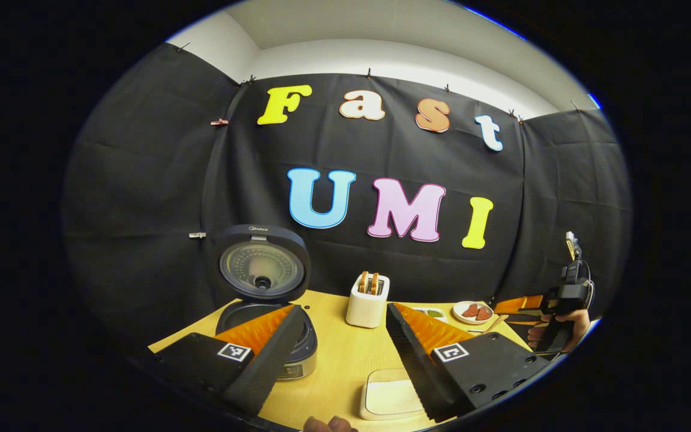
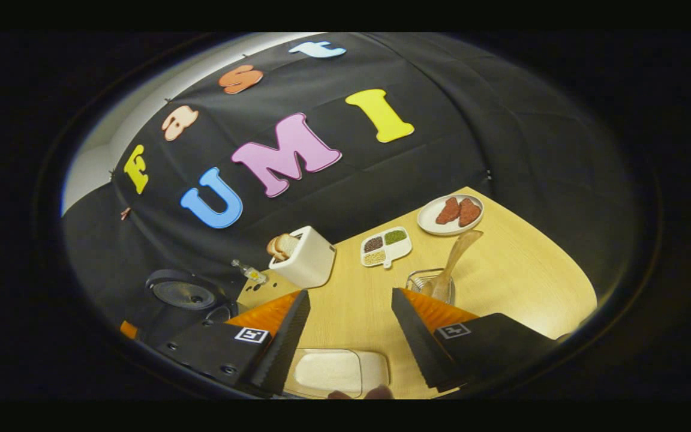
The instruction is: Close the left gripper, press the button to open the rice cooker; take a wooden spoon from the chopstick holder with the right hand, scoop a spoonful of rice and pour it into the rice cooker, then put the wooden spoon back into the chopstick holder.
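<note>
Rice cooker [image 1: 264,282] lid's already up, both grippers gaping with nothing held, wooden spoon [image 2: 453,261] sitting untouched in the chopstick holder [image 2: 420,282].

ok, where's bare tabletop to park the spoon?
Free: the strip between the open black rice cooker and white toaster, and the table's right edge beyond the wire chopstick holder. Crowded: around the divided grain tray and meat plate.

A staged kitchen booth; black cloth wall [image 1: 141,180], wooden table [image 2: 513,282], toaster [image 1: 367,300], rice cooker [image 1: 264,288].
</note>
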Demonstrator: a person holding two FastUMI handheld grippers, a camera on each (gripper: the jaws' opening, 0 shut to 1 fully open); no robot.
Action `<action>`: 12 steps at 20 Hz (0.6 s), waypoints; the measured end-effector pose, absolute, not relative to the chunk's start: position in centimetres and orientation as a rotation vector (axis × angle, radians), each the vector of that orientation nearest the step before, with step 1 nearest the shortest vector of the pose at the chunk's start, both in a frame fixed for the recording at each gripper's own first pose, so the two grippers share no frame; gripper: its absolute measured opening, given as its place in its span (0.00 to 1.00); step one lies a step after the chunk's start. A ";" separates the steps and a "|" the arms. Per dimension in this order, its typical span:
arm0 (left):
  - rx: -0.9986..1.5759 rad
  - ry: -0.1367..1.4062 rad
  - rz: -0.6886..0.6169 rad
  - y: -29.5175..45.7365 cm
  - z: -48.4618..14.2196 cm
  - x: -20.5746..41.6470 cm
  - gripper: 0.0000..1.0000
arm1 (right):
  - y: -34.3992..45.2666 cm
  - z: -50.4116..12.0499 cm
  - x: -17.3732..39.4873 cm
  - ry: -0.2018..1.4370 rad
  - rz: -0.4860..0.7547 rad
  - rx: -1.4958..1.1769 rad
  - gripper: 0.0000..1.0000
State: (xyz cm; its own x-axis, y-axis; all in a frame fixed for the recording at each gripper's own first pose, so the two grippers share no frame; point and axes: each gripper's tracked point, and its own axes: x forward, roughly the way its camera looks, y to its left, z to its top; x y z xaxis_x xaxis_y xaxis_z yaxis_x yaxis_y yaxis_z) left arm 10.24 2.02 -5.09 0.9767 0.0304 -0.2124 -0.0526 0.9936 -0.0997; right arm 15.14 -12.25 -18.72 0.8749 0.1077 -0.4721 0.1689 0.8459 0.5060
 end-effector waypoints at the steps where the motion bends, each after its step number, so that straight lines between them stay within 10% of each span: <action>1: -0.109 0.204 0.042 2.5 -4.9 10.4 0.95 | -11.5 -17.5 15.0 0.476 -0.024 0.549 0.86; 12: -0.112 0.097 0.038 8.4 -1.8 14.3 0.95 | -4.5 -13.5 10.4 0.421 0.045 0.377 0.96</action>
State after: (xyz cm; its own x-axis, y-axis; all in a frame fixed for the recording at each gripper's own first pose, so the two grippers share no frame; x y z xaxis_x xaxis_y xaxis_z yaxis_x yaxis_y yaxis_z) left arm 14.30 8.45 -1.83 0.9946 0.0325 -0.0989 -0.0433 0.9930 -0.1096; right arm 10.36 -4.46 -13.49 0.9125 0.1200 -0.3910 0.0348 0.9297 0.3666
